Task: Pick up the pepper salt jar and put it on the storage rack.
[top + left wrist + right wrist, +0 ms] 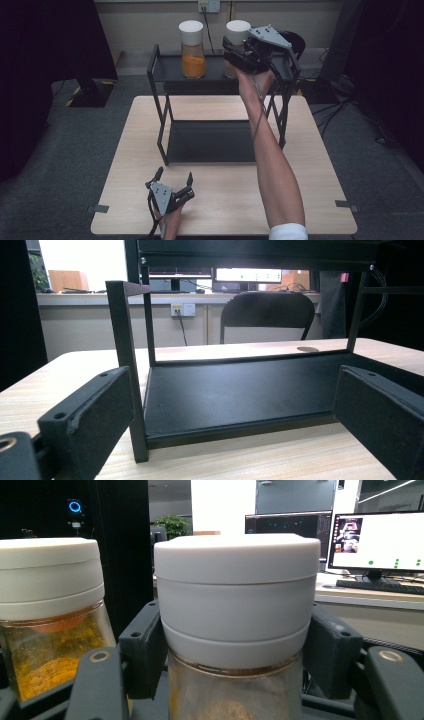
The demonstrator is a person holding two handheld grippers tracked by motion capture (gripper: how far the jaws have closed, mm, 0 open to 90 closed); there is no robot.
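Held jar: the white-lidded jar (235, 625) is standing on the top shelf of the black rack (159, 100), at its right end, with the jaws pressing on the white lid from both sides.
Right gripper: the right gripper (235, 645) is reaching in level over the top shelf, its jaws clamping the jar's lid; in the high view it (240, 47) is covering most of the jar.
Neighbour: a second jar (192, 48) with orange powder is standing on the same shelf, to the left and apart from the held one.
Rack: it is sitting at the far half of the wooden table (225, 200), its lower shelf (240, 390) lying bare.
Left gripper: the left gripper (174, 176) is resting near the table's front edge, its jaws standing wide with nothing between them, pointing toward the rack's lower shelf.
Background: a black chair (267, 315) is standing behind the table.
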